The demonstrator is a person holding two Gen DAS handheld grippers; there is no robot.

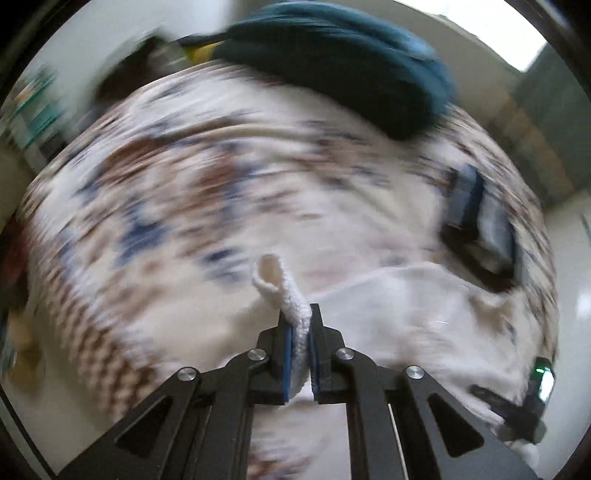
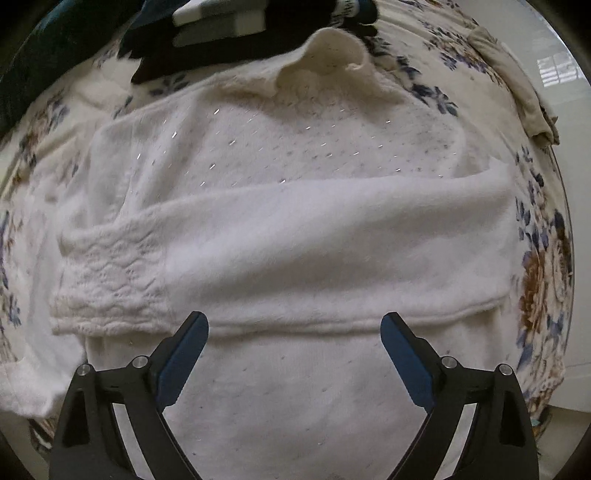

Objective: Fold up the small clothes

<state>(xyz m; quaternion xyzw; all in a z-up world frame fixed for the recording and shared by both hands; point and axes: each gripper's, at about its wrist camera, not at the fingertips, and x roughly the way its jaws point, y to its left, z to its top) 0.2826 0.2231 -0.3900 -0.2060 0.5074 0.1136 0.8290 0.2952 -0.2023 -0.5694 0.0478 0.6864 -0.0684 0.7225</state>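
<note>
left wrist view
left claw (image 1: 301,325): pinched together on a fold of the white sweater (image 1: 399,314), its blue pads pressing the knit from both sides
gripped part: a ribbed cuff or edge is sticking up past the fingertips; which part of the garment it is, cannot tell
white sweater: lying on the floral sheet (image 1: 155,192) of the bed, toward its right edge
teal cloth (image 1: 343,70): sitting at the far edge of the bed
right claw (image 1: 480,221): showing at the right, over the sweater, badly blurred
picture: smeared throughout, fine detail is not readable

right wrist view
right claw (image 2: 293,332): standing wide apart, pointing down over the sweater (image 2: 295,229), nothing between the blue pads
sweater: spreading across the middle of the bed, collar (image 2: 325,55) toward the far edge, one sleeve (image 2: 258,258) lying folded across the body, its patterned cuff (image 2: 107,280) near the left side
black and grey clothes (image 2: 207,33): lying at the far edge, beyond the collar
beige cloth (image 2: 524,96): hanging at the far right corner of the bed
</note>
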